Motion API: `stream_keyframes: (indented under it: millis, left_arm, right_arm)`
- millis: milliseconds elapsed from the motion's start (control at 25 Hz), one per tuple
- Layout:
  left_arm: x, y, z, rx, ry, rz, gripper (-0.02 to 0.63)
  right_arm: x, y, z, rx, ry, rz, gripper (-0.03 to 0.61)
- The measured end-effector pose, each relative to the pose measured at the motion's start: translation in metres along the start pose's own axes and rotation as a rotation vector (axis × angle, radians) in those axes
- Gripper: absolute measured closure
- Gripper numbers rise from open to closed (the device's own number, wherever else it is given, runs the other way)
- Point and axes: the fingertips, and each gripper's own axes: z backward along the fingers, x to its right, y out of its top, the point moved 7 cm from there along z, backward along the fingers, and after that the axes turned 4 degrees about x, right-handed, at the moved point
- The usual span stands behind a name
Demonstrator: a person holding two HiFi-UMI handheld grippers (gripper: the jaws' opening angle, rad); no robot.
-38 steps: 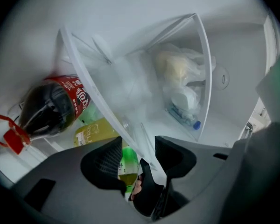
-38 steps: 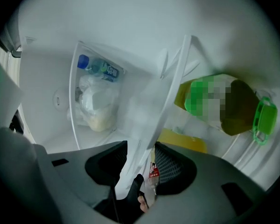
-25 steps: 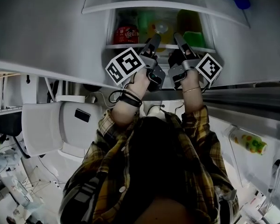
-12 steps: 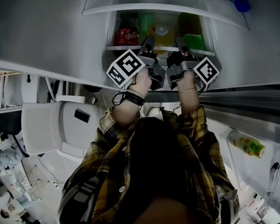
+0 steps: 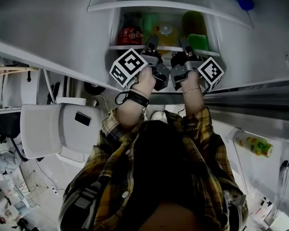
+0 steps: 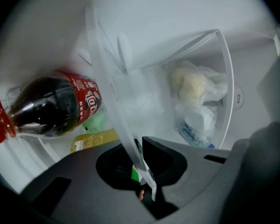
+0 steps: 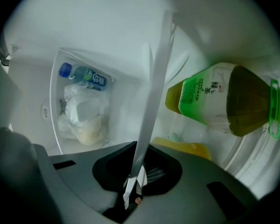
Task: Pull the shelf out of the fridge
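Counting from my station, I see two grippers on one shelf [image 5: 123,47]. The left gripper [image 5: 151,42] has the shelf's clear front edge between its closing jaws, pads already on it, and the right gripper [image 5: 184,42] is clamped on the same edge, near the left one. The shelf sits inside the fridge [image 5: 135,5]. It carries one cola bottle [image 6: 51,108], one green tea bottle [image 7: 219,99] and one yellow packet [image 6: 93,140] behind that edge. Off to the side, one clear bin [image 6: 227,78] holds one white bag [image 7: 84,118] and one blue-capped bottle [image 7: 84,74].
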Motion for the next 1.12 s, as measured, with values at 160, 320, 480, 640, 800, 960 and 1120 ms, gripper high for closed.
stream_keyframes:
  millis: [160, 320, 480, 640, 800, 960, 1120]
  left_arm:
    - [0.001, -0.004, 0.010, 0.000, -0.007, 0.013, 0.574]
    - [0.001, -0.005, 0.016, -0.002, -0.012, 0.048, 0.578]
    - [0.005, -0.005, 0.021, -0.002, -0.013, 0.061, 0.580]
    - [0.006, -0.007, 0.032, -0.005, -0.020, 0.098, 0.584]
    - [0.007, -0.011, 0.039, -0.007, -0.032, 0.111, 0.586]
    - [-0.001, -0.024, 0.058, -0.011, -0.040, 0.103, 0.586]
    - [0.000, -0.029, 0.070, -0.013, -0.043, 0.101, 0.586]
  right_arm:
    - [-0.001, -0.004, 0.010, 0.002, 0.002, -0.008, 0.538]
    - [-0.003, -0.007, 0.016, 0.001, 0.007, -0.017, 0.538]
    - [-0.008, -0.007, 0.019, 0.002, 0.019, -0.029, 0.541]
    - [-0.013, -0.013, 0.029, 0.001, 0.022, -0.040, 0.543]
    - [-0.013, -0.014, 0.036, -0.002, 0.024, -0.054, 0.543]
    - [-0.004, -0.021, 0.058, -0.008, 0.025, -0.080, 0.546]
    - [-0.006, -0.026, 0.071, -0.012, 0.025, -0.060, 0.546]
